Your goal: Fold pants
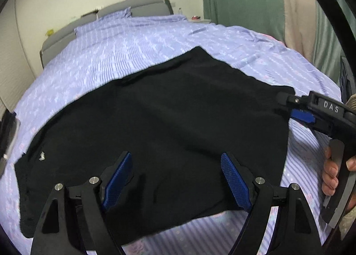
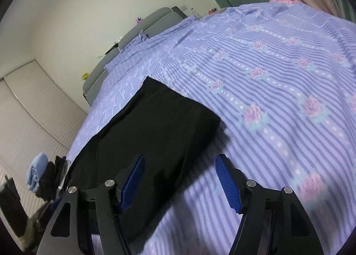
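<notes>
Pants (image 1: 155,121) lie spread flat on the striped floral bedsheet (image 2: 278,81) while we hold our left gripper (image 1: 176,179) and right gripper (image 2: 180,179) above them, jaws apart, gripping nothing

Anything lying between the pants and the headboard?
No. In the left wrist view only bare striped bedsheet lies between the pants and the grey headboard; the right wrist view agrees.
</notes>
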Demonstrator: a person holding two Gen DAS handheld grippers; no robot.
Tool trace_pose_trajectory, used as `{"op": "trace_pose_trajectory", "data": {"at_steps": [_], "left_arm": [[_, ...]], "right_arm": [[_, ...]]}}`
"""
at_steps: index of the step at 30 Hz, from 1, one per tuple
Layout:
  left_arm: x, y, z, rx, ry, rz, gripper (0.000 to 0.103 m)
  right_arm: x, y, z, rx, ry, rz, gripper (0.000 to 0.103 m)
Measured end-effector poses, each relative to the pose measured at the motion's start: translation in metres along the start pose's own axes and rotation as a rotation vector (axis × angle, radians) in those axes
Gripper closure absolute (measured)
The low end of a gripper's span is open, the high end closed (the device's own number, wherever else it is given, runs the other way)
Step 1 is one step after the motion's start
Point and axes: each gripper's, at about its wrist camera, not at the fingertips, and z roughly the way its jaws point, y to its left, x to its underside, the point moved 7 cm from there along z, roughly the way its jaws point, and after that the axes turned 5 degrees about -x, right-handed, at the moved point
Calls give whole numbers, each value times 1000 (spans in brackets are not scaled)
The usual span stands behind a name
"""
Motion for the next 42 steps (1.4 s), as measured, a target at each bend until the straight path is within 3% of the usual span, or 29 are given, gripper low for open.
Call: {"op": "trace_pose_trajectory", "data": {"at_steps": [4, 11, 12, 14, 17, 19, 22, 27, 30, 35, 42], "left_arm": [[3, 5, 18, 11, 43, -54, 21], [4, 15, 30, -11, 44, -103, 21], [4, 17, 30, -11, 45, -113, 21], [5, 23, 28, -9, 50, -147, 21], [5, 35, 23, -9, 52, -171, 21], [5, 48, 17, -40, 50, -178, 23], [6, 74, 3, -79, 42, -208, 23], [16, 130, -28, -116, 31, -312, 23], [31, 182, -57, -175, 8, -386, 23], [73, 251, -97, -371, -9, -441, 23], [145, 312, -109, -459, 55, -562, 23]], "right_arm": [[-9, -9, 18, -14, 10, 29, 36], [-20, -9, 44, 20, 1, -14, 37], [-23, -10, 45, 32, -5, -9, 41], [-27, -15, 46, 56, -5, 18, 68], [-31, -21, 43, 26, 9, 91, 91], [-37, -9, 36, 42, -1, 41, 92], [-46, 35, 24, 40, -32, -94, 94], [-50, 138, 15, -75, -34, -273, 94], [-34, 207, 21, -142, 0, -392, 94], [24, 299, 44, -199, 83, -591, 94], [149, 381, 79, -306, 292, -771, 94]]}}
